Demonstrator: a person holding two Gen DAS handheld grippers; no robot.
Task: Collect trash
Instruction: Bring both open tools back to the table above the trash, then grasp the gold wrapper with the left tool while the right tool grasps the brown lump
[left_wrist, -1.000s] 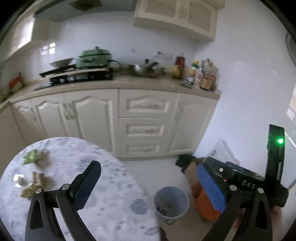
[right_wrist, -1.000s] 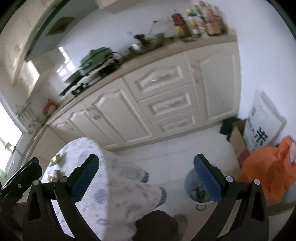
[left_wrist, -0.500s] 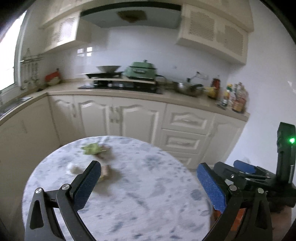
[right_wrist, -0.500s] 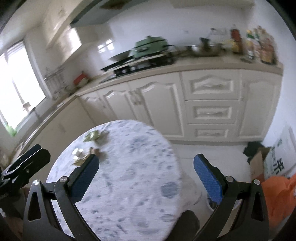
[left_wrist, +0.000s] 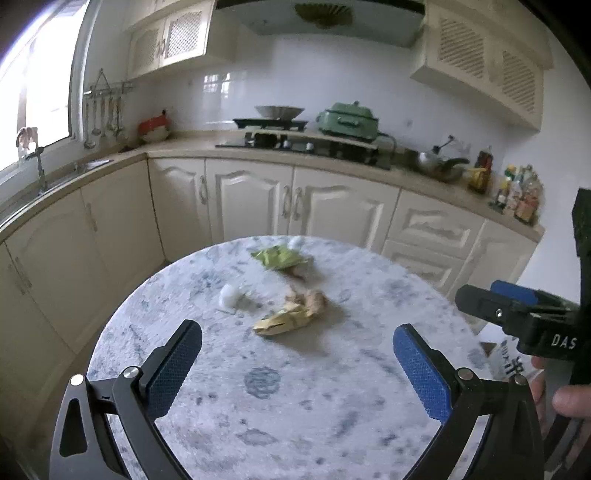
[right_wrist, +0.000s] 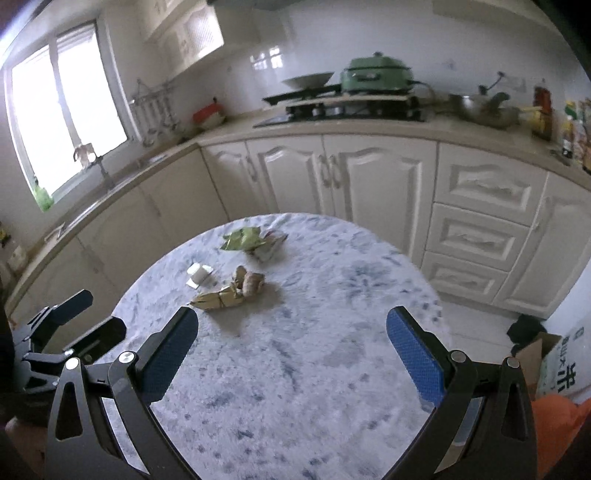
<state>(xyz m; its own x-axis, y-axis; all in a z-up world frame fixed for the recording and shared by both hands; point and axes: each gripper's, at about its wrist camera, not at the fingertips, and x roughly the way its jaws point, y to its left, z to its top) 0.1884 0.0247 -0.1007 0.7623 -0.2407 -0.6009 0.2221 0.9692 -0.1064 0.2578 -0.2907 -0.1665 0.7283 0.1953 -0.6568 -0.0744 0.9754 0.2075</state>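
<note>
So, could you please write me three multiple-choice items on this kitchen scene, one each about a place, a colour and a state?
1. Where does the trash lie?
A. On the round marble-patterned table
B. On the kitchen counter
C. On the floor by the drawers

2. What colour is the lidded pot on the counter by the stove?
A. Red
B. Green
C. Black

3. How do the two claws stand?
A. Both open and empty
B. Left shut on a wrapper
C. Right shut on a tissue

Answers:
1 A: the green wrapper, the yellow wrapper and the white scrap all rest on the table.
2 B: the pot is plainly green.
3 A: the left claw and the right claw each have blue pads spread wide, with nothing between them.
</note>
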